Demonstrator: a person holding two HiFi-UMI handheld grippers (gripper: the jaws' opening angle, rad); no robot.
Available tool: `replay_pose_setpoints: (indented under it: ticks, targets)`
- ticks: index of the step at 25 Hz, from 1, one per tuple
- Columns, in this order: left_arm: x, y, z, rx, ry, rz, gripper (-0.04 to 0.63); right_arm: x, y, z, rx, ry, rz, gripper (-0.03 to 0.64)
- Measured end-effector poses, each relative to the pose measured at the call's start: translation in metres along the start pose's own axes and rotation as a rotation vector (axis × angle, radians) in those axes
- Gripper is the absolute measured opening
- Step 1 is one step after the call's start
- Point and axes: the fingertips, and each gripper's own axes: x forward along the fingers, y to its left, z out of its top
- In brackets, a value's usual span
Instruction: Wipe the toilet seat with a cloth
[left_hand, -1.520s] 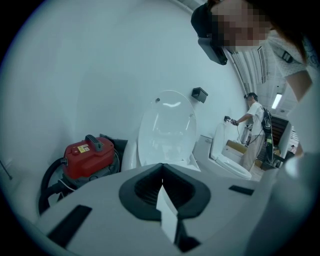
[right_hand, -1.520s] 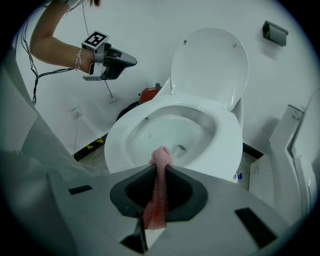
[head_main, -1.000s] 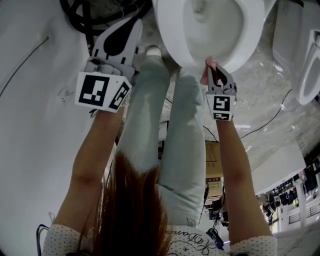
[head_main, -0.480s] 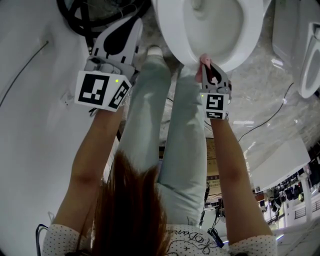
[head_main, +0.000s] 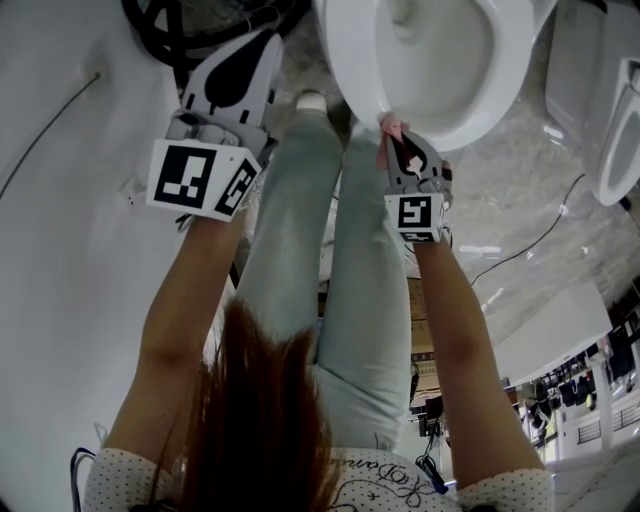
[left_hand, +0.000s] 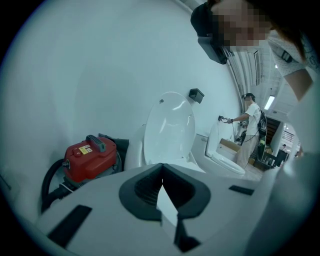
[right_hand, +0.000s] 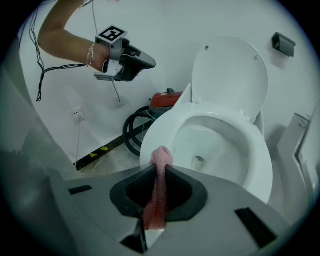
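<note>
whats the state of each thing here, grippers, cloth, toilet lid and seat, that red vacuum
left gripper, shut, empty, held up
right gripper, shut on the cloth
cloth, pinched between the jaws, its tip at the seat's front edge
toilet lid, raised
toilet seat, down
red vacuum, upright

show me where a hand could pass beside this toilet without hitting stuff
Free: bare floor between the toilet's front rim and the left wall. Crowded: the red vacuum beside the bowl's back left, a white fixture close on its right.
</note>
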Motion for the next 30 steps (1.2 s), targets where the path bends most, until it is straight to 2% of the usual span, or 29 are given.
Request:
replay_pose_setpoints:
  ticks: [13,23,30]
  targets:
    - [-0.007,-0.001,-0.002,-0.038,-0.015,0.076,0.005,0.006,0.012,0.004,-0.286,-0.011,0.279,0.051]
    - [-0.011,0.009,-0.001,-0.063,-0.046,0.162,0.005,0.01,0.019,0.013,-0.468,-0.027,0.458,0.052]
    - [-0.005,0.009,-0.001,-0.085,-0.049,0.19,0.005,0.015,0.022,0.018,-0.609,-0.047,0.596,0.052]
